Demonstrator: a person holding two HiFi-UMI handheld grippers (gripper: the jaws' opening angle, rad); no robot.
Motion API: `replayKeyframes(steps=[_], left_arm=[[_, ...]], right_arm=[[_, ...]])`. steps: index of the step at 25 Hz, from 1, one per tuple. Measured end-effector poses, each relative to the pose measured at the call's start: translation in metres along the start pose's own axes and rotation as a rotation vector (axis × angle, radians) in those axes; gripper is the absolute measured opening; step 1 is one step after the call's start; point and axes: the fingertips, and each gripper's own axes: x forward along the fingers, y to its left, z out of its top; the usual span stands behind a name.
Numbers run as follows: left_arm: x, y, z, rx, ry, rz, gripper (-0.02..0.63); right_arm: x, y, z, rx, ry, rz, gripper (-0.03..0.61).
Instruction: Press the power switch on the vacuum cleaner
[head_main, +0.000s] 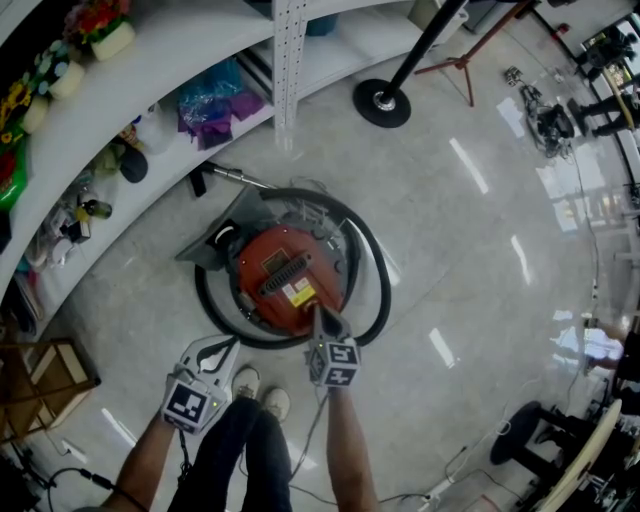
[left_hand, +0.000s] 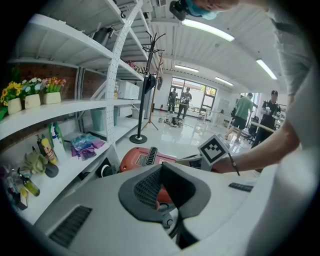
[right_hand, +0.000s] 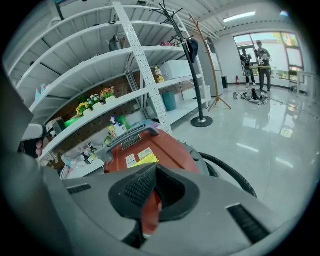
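The red vacuum cleaner (head_main: 275, 265) (left_hand: 137, 157) (right_hand: 150, 150) sits on the floor, ringed by its black hose (head_main: 375, 270) (right_hand: 230, 172). My right gripper (head_main: 320, 312) (right_hand: 156, 167) is shut. Its tip rests on the near end of the red body, beside the yellow label (head_main: 299, 294), and red casing shows right under the jaws. The switch itself is hidden beneath the tip. My left gripper (head_main: 218, 345) (left_hand: 162, 167) is shut and holds nothing. It hovers left of the right one, just outside the hose loop, pointing at the vacuum.
White shelving (head_main: 150, 95) with bottles, flowers and bags curves along the left. A coat stand's round base (head_main: 381, 102) is behind the vacuum. My shoes (head_main: 260, 390) are near the hose. A wooden crate (head_main: 40, 385) is lower left, with cables at lower right.
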Motion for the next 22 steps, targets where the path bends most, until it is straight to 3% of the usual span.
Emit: replayKeyframes(steps=[14,22], left_arm=[[-0.002,-0.014,0.002,0.029,0.001,-0.013,0.006],[-0.014,-0.018,0.018,0.035,-0.007,-0.004,0.006]], right_arm=[[-0.004,0.009,0.003,-0.015,0.022,0.013,0.012],[-0.036,0.021,0.018,-0.007,-0.025,0.012,0.012]])
